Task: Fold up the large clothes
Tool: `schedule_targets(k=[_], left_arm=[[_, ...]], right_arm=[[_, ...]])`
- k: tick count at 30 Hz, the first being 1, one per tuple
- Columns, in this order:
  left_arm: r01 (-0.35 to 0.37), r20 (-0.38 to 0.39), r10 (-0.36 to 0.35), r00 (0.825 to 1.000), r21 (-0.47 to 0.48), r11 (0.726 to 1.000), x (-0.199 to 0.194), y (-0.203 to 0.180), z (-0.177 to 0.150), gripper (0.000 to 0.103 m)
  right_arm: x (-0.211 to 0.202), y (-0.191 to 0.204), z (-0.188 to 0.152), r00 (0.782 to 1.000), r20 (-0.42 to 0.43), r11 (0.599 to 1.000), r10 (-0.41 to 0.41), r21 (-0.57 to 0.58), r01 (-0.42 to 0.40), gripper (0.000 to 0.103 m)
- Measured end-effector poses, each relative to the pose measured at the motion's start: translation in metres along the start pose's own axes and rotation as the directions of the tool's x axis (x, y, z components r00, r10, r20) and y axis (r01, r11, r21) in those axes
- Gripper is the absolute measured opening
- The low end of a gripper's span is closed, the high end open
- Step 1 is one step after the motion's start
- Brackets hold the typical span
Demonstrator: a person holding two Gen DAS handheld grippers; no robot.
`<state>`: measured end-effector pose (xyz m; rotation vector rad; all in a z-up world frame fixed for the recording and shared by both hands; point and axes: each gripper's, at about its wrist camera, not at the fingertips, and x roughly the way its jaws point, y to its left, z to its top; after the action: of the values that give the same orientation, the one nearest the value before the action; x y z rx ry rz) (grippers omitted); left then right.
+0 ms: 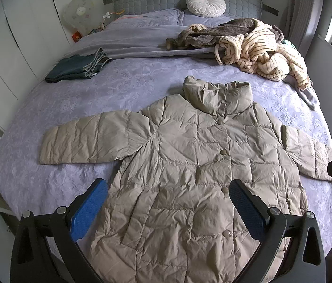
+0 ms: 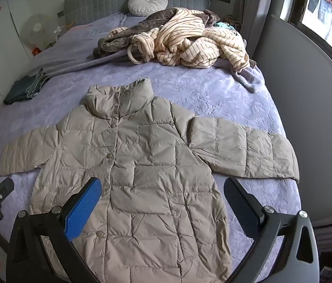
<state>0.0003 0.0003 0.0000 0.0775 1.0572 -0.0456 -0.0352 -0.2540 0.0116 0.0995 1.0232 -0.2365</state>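
Beige quilted down coat (image 1: 189, 165): laid flat, front up, buttoned, sleeves spread, on the near half of the lavender bedspread (image 1: 48, 108). Left gripper (image 1: 168, 191) and right gripper (image 2: 162, 189): fingers spread wide above the coat's lower part, holding nothing. Folded jeans (image 1: 78, 67) far left; striped robe heap (image 1: 260, 52) far right.

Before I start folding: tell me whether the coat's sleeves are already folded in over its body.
No. The coat lies flat on the bed, front up, with both sleeves spread out to the sides.
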Motion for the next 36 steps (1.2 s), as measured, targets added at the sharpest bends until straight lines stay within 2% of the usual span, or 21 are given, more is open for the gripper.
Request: schedule_targets(k=[36], left_arm=[[0.000,0.000,0.000,1.000,0.001,1.000,0.0000,0.0000,-0.0001,0.103]], right_arm=[[0.0006,0.0008,-0.0005,1.000,-0.007,1.000,0.007,0.003,-0.007,0.103]])
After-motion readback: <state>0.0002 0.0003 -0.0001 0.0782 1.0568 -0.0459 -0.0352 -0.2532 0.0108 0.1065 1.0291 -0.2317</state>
